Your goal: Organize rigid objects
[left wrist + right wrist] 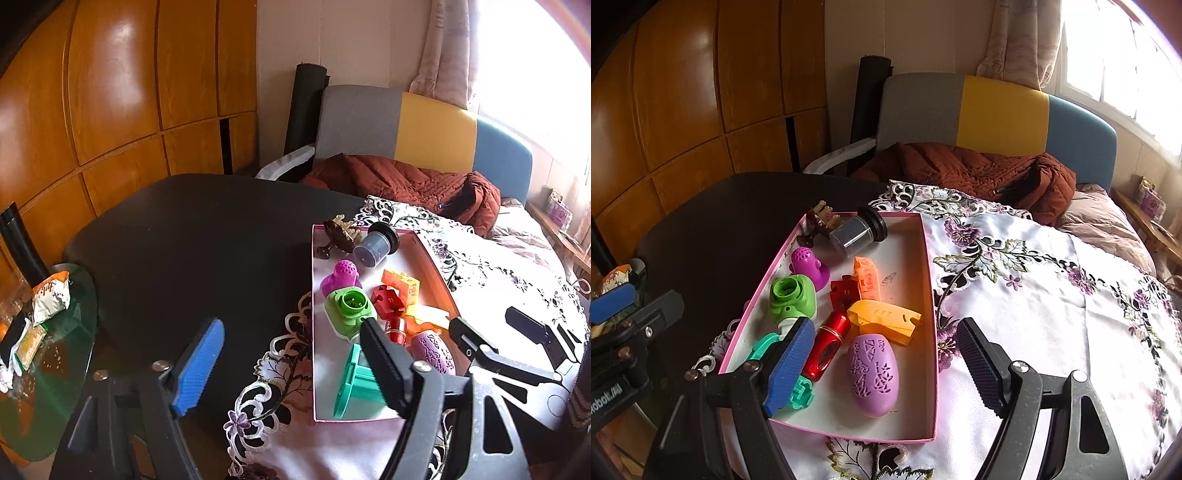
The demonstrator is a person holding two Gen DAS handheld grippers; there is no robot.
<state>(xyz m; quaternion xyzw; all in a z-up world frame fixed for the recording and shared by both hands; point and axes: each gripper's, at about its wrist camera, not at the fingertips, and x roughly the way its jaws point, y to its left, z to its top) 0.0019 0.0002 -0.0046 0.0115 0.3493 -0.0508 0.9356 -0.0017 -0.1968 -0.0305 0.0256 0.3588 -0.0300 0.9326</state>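
My right gripper (882, 363) gapes empty over the tray's (932, 295) near edge; purple egg (873, 373) directly ahead, lengthwise. Left gripper (291, 365) open, farther.

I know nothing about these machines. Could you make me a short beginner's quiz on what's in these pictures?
1. True or false: the pink-rimmed box is empty.
2. Which lies nearest the camera in the right wrist view: A) grey canister B) purple oval case C) brown hair claw?
3. Fill in: both the left tool and right tool are ____, holding nothing.

Key: 1 false; 2 B; 3 open.
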